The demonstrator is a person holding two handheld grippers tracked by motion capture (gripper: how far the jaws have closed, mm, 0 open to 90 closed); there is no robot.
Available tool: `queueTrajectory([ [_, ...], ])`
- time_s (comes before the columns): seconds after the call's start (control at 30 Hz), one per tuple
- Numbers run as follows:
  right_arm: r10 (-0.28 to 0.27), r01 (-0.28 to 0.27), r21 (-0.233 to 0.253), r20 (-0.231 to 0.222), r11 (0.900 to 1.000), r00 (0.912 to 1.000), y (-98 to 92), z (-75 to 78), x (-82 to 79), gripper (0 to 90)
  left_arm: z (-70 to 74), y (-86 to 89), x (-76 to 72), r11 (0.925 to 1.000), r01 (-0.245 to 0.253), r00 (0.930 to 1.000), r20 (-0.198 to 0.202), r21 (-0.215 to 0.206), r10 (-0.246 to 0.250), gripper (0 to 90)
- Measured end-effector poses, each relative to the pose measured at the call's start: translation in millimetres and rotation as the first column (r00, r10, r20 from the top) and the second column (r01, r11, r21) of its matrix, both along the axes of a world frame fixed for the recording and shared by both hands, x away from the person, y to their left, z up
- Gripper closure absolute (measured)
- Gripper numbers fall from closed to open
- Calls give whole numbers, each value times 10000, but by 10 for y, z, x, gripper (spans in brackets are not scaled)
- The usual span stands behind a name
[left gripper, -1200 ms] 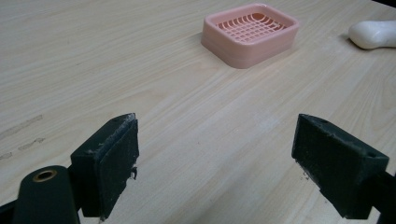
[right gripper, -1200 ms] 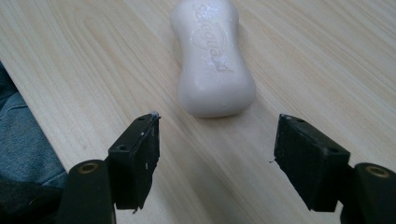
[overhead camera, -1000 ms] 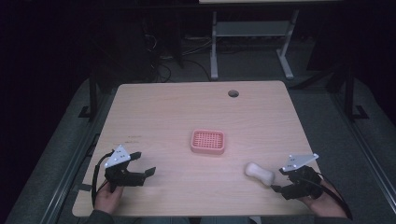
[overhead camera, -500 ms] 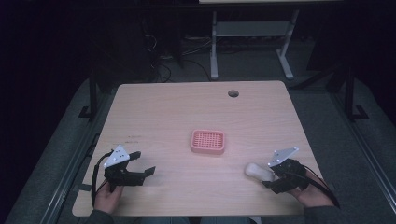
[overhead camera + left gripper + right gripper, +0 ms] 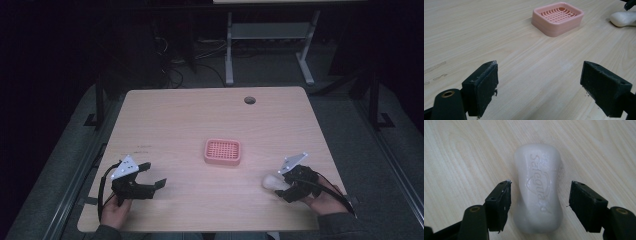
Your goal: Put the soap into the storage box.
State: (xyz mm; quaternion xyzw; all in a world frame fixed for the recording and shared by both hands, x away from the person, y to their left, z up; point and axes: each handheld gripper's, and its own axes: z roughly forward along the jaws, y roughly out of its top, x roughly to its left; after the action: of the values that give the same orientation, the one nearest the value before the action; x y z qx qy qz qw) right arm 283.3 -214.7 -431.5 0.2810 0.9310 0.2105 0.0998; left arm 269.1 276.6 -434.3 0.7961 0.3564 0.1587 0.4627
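At the bottom of the high view two hands come in, and each one holds tongs. The left tongs (image 5: 150,182) are in the lower left of the frame, low over the bench (image 5: 170,125). Their jaws are spread wide with nothing between them, and in the left gripper view you see bare wood in the gap.

The right tongs (image 5: 280,187) are in the lower right of the frame. Their jaws are spread too, one on each side of the soap (image 5: 274,182). In the right gripper view the white soap (image 5: 537,187) lies flat on the bench in the middle of the frame, with a small gap between it and each jaw. The jaws are not pinching it.

A bit farther up, near the middle of the frame, sits the pink soap dish (image 5: 223,151). It is near the soap but not touching it. Nothing lies in the dish.

Near the far edge of the bench is a small round hole (image 5: 249,100).
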Motion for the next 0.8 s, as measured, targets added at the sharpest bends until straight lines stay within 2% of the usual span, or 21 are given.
queueTrajectory([
  [0.3, 264, -273, -258, -354, 9993, 9990, 98, -81, 87, 370, 8, 6, -4, 10000, -43, 10000, -36, -23, 43, 145],
  [0.47, 339, -369, -513, -572, 9980, 9978, 127, -115, 139, 420, 4, 4, -1, 10000, -33, 10000, -8, -48, 33, 145],
  [0.8, 469, -502, -472, -698, 9976, 9965, 140, -139, 169, 456, 5, 1, 2, 10000, 13, 10000, 0, -31, -13, 144],
])
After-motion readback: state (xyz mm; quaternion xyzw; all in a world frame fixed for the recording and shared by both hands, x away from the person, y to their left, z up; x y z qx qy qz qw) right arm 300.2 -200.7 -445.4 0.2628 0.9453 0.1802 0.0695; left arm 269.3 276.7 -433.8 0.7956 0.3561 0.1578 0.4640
